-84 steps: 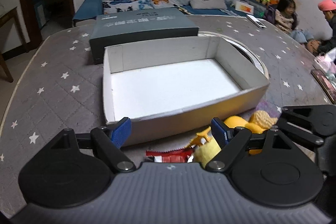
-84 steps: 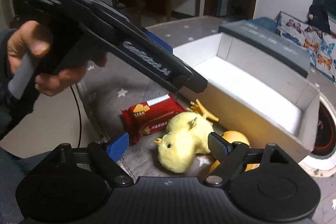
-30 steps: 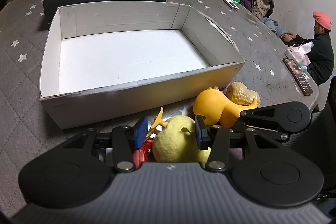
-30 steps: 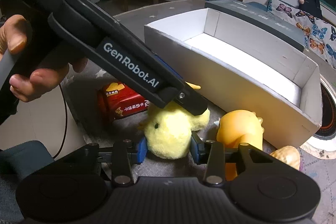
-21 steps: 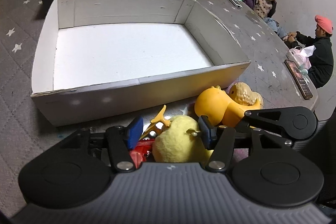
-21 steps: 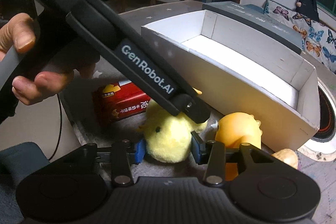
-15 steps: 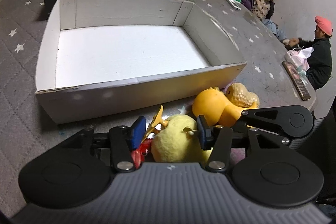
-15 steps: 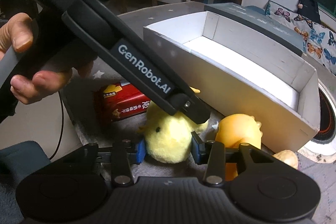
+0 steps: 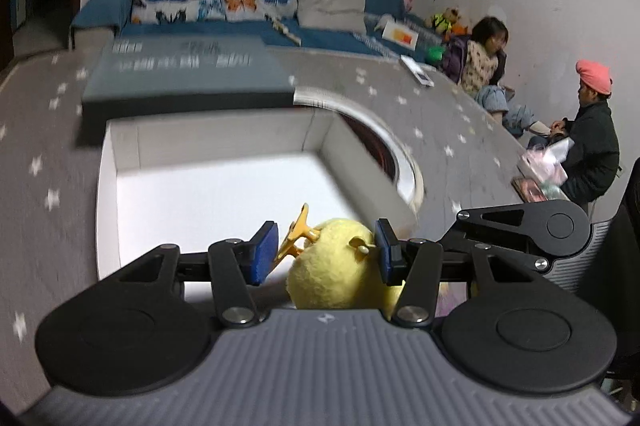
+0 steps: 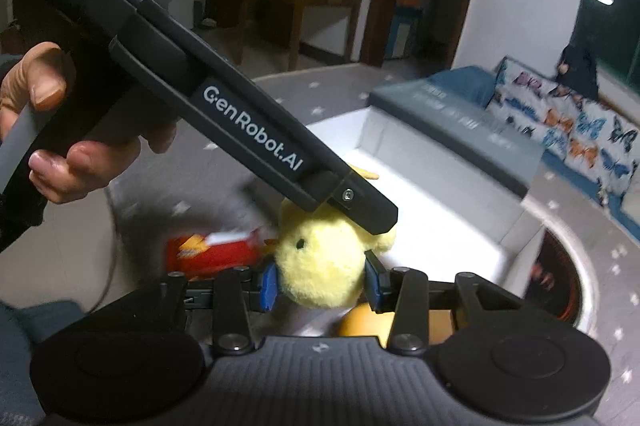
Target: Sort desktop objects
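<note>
A yellow plush chick hangs in the air in front of the open white cardboard box, held from two sides. My left gripper is shut on it: one blue pad presses the fluff and the other meets its orange foot. In the right wrist view my right gripper is shut on the chick, and the left gripper's finger lies across its back. Below are a red snack packet and an orange rubber duck, partly hidden by the gripper.
A grey box lid lies behind the white box on the star-patterned grey tablecloth. A round inset hob sits right of the box. Two people sit at the table's far right, near a phone. A sofa stands behind.
Both grippers have risen together with the chick, which has left the table and now shows against the box's white floor. The packet and duck stayed below.
</note>
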Demonstrator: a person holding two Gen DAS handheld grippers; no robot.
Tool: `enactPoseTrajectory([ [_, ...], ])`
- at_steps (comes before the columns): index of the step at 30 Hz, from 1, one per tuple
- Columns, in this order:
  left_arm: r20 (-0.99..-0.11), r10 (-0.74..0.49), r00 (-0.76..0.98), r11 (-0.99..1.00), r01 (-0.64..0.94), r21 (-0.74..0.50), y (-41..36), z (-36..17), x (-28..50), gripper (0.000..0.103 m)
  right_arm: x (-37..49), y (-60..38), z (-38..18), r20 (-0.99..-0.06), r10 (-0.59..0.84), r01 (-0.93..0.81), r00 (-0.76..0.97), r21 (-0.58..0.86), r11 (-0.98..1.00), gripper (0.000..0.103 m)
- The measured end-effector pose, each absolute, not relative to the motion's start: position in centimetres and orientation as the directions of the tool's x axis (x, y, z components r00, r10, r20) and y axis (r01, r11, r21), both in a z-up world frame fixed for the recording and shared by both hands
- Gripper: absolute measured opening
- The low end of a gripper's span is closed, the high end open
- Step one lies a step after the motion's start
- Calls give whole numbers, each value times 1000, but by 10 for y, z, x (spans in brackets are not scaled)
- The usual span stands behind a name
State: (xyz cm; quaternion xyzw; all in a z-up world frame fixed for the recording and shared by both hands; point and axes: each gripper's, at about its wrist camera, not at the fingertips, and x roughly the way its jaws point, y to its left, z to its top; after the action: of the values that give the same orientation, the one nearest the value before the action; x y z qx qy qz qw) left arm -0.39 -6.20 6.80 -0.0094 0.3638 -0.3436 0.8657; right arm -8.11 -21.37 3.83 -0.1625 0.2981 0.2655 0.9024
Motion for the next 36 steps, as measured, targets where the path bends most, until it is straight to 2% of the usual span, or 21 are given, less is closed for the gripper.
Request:
enactPoseTrajectory([
  [7, -620, -613, 490, 755, 594, -278, -91, 69, 61, 52, -18, -232, 39, -621, 332, -522, 710, -148, 840, 42],
  [16, -659, -624, 420, 744, 577, -337, -120, 30, 133, 52, 47, -256, 13, -689, 290, -483, 665, -100, 870, 42],
  [28, -720, -577, 384, 770, 550, -324, -129, -2, 157, 52, 63, -252, -17, -755, 240, -465, 611, -97, 880, 43],
  [31, -724, -567, 392, 776, 550, -310, -127, -3, 156, 52, 62, -250, -20, -763, 226, -462, 606, -106, 880, 45],
  [35, -720, -568, 399, 777, 547, -310, -124, 1, 153, 52, 59, -250, -19, -755, 209, -446, 622, -122, 887, 63],
  [36, -719, -566, 404, 779, 548, -305, -123, 2, 152, 52, 58, -250, -17, -752, 205, -442, 627, -126, 888, 64],
])
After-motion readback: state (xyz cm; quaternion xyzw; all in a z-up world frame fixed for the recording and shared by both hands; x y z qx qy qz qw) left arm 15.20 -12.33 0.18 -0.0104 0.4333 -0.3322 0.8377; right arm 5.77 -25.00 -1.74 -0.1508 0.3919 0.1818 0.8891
